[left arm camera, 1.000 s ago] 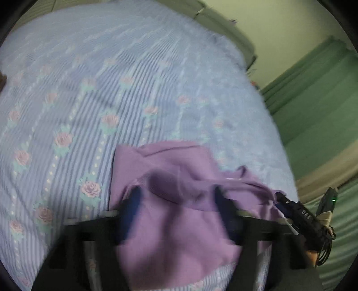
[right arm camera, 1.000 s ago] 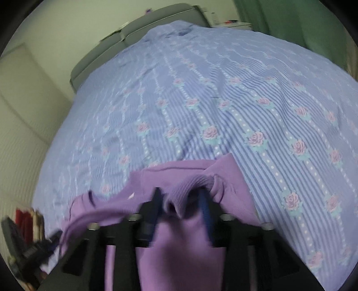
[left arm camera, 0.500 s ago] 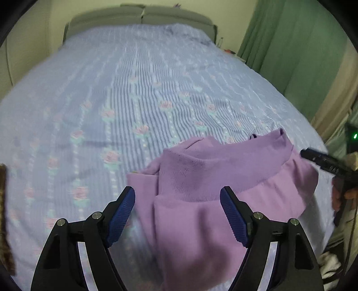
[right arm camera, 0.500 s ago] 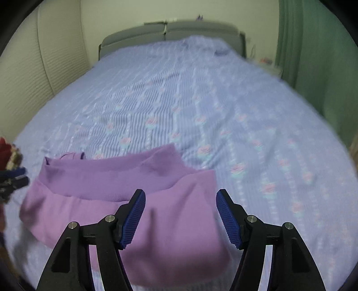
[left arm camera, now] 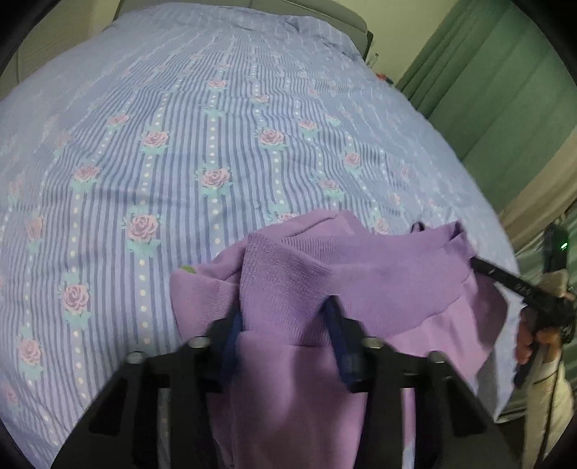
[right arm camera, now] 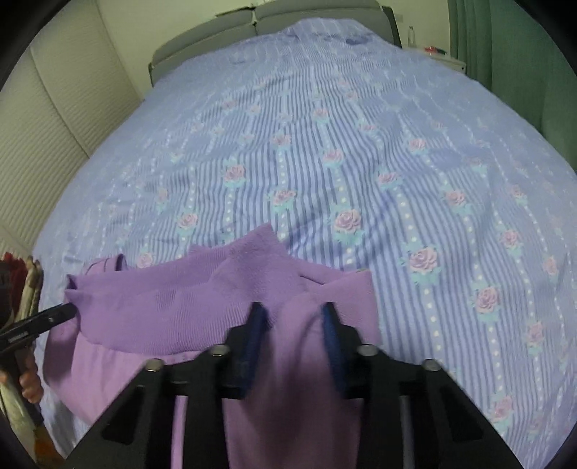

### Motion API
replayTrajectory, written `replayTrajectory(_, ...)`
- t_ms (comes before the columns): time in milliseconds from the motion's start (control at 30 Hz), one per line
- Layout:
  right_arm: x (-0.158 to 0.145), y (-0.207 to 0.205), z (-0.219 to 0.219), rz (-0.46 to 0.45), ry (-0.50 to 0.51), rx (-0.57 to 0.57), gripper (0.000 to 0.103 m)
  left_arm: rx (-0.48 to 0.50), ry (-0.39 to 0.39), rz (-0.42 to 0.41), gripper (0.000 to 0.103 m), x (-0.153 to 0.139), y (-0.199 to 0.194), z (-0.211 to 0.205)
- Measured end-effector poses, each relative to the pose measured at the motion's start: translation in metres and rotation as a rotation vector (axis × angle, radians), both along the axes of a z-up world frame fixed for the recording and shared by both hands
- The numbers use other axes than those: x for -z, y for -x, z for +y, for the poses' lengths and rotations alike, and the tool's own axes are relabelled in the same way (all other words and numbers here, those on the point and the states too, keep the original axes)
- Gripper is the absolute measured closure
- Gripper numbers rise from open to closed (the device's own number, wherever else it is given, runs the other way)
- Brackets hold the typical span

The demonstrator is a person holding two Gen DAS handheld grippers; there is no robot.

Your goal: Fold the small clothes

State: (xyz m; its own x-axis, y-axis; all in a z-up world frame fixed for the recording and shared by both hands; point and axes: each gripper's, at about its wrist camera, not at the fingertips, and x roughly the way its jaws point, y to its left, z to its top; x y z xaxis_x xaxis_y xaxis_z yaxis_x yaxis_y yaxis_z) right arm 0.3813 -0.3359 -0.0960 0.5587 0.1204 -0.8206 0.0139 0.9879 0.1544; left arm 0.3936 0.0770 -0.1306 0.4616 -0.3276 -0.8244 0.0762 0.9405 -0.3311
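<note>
A small purple knit garment (left arm camera: 360, 274) lies bunched at the near edge of the bed, its ribbed band turned up. My left gripper (left arm camera: 285, 310) is closing, and its blue pads pinch a fold of that ribbed band. At the garment's right end a black finger (left arm camera: 505, 285) of the other tool reaches into the cloth. In the right wrist view the same garment (right arm camera: 180, 306) spreads to the left. My right gripper (right arm camera: 293, 306) is also closing, with a hump of purple cloth squeezed between its pads.
The bed sheet (left arm camera: 216, 144) is blue-striped with roses and stretches far ahead to a grey headboard (right arm camera: 288, 11). Green curtains (left arm camera: 487, 90) hang on the right, and a padded wall (right arm camera: 54, 126) stands on the left. A hand (left arm camera: 530, 342) holds the right tool.
Half a second ago both grippers stood wide open over the garment. Both have since dropped onto it, and their jaws have narrowed around folds of purple cloth.
</note>
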Motion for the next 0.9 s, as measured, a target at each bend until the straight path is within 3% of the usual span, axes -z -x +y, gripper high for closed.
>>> replayTrajectory(33, -0.001, 0.002, -0.003, -0.004, -0.009, -0.001, 0.081, -0.005, 0.001, 0.001, 0.09, -0.001, 0.001, 0.0)
replayTrajectory(133, -0.004, 0.006, -0.005, -0.019, -0.012, -0.005, 0.086, -0.017, 0.011, -0.065, 0.09, -0.019, 0.01, 0.0)
replayTrajectory(267, -0.028, 0.019, -0.001, -0.123, 0.045, 0.038, 0.087, -0.054, 0.02, -0.158, 0.09, -0.048, 0.014, 0.006)
replayTrajectory(367, -0.035, 0.015, 0.004, -0.15, 0.096, 0.077, 0.087, -0.084, -0.005, -0.121, 0.09, -0.039, 0.002, 0.011)
replayTrajectory(567, -0.002, -0.005, 0.005, -0.038, 0.11, 0.116, 0.089, -0.126, -0.036, -0.024, 0.089, 0.003, -0.01, 0.018)
replayTrajectory(767, 0.008, -0.003, 0.009, -0.006, 0.14, 0.133, 0.088, -0.11, -0.054, -0.011, 0.086, 0.007, -0.012, 0.016)
replayTrajectory(833, 0.004, -0.001, 0.013, -0.002, 0.172, 0.119, 0.082, -0.102, -0.062, -0.012, 0.081, 0.001, -0.01, 0.017)
replayTrajectory(900, -0.004, 0.002, 0.018, 0.002, 0.213, 0.12, 0.06, -0.115, -0.083, -0.047, 0.065, -0.017, -0.004, 0.023)
